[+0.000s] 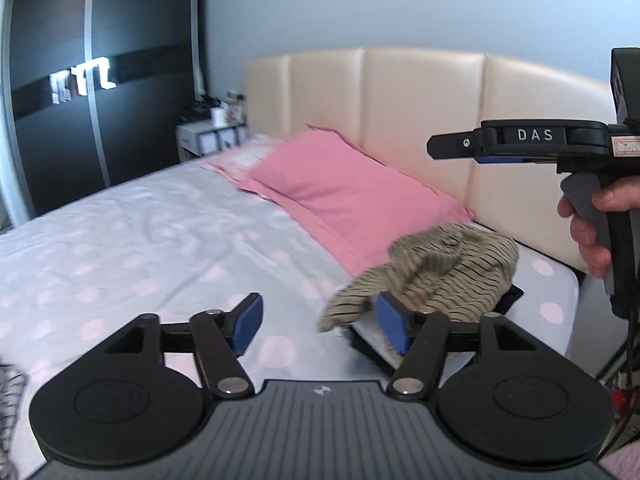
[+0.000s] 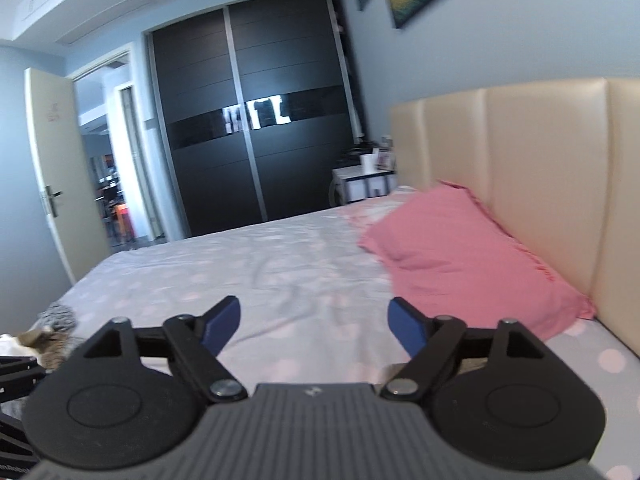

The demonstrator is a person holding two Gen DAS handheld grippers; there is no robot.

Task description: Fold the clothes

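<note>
A crumpled beige garment with thin dark stripes (image 1: 436, 270) lies on a small stack of folded dark and white clothes (image 1: 374, 342) at the bed's right edge, below the pink pillow (image 1: 340, 196). My left gripper (image 1: 320, 326) is open and empty, just in front of the stack. My right gripper (image 2: 314, 326) is open and empty, above the polka-dot sheet (image 2: 260, 276). In the left wrist view the right gripper (image 1: 440, 146) is held in a hand, high above the striped garment. More loose clothes (image 2: 52, 330) lie at the bed's left.
A cream padded headboard (image 1: 400, 100) backs the bed. A white bedside table (image 2: 362, 184) with small items stands beyond the pillow. A dark sliding wardrobe (image 2: 248, 128) faces the bed, and an open door (image 2: 52, 168) is at the left.
</note>
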